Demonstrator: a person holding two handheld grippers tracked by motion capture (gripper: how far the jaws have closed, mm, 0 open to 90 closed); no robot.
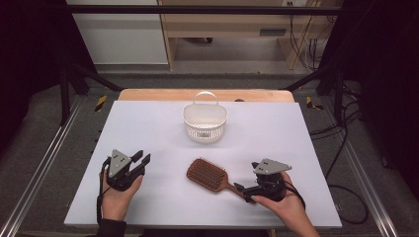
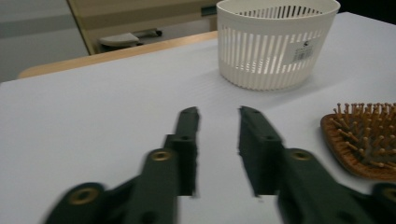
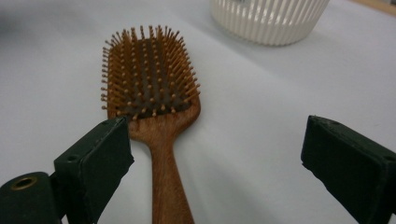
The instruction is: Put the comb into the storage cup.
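Approach to grasp: the right tongs (image 3: 215,154), spread wide and pinching nothing, straddle the handle of the brush (image 1: 207,174), which lies bristles-up on the tabletop (image 1: 148,128) near the basket (image 1: 204,129). The left tongs (image 1: 141,160), partly spread and empty, rest well apart from it. Next, judged: close squarely on the handle.

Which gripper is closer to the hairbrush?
Right. The right gripper is at the hairbrush handle, its open jaws either side of it without pressing. The left gripper is off to the brush's left, open, with bare table between them.
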